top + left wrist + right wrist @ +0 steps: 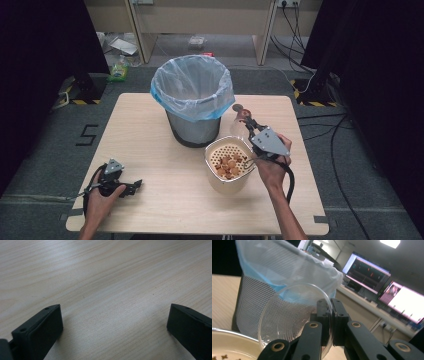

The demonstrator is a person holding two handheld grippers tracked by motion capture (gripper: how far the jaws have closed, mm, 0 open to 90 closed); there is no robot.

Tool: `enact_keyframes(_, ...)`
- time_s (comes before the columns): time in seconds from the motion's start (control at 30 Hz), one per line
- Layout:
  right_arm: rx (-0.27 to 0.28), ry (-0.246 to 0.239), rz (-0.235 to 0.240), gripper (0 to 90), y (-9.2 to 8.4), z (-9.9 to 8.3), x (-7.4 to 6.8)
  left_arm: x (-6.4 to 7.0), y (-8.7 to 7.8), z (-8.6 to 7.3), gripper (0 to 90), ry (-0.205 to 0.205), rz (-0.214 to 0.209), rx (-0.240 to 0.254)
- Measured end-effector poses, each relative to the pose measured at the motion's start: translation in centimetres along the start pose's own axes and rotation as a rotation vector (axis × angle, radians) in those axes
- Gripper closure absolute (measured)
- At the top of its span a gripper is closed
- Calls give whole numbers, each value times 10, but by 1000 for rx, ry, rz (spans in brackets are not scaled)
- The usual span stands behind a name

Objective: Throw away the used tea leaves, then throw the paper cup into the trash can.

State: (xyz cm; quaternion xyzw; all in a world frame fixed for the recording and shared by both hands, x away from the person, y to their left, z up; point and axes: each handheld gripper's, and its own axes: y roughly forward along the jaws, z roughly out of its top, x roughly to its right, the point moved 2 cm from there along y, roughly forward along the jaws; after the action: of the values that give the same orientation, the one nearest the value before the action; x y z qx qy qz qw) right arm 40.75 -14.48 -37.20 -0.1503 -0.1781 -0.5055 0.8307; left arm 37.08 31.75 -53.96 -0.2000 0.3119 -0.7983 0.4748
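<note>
Where readable, floor marking "5" (88, 134) beside table (150, 150)

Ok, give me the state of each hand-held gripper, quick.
Left hand-held gripper: open, nothing between its jaws, low over the table.
Right hand-held gripper: shut on the rim of a clear plastic cup, beside the lined bin.

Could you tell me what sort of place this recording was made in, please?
Probably a lab or recording workshop, not a kitchen: a lone wooden table between black curtains, cables on the floor, and lit monitors behind the lined bin.
</note>
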Motion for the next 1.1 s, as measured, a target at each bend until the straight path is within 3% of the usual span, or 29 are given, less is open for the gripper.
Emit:
enact_keyframes(0.1, -6, 121, 15, 869, 0, -4, 9, 0, 0, 0, 0, 0, 0, 0)
enact_keyframes(0.17, -11, 177, 26, 868, 0, -6, 13, 0, 0, 0, 0, 0, 0, 0)
enact_keyframes(0.27, -29, 199, 18, 868, 2, -9, 19, 0, 0, 0, 0, 0, 0, 0)
enact_keyframes(0.3, -28, 230, 27, 867, 3, -11, 21, 0, 0, 0, 0, 0, 0, 0)
enact_keyframes(0.8, -33, 357, 37, 867, 9, -12, 44, 0, 0, 0, 0, 0, 0, 0)
enact_keyframes(1.1, -41, 351, 18, 866, 21, 4, 64, 0, 0, 0, 0, 0, 0, -1)
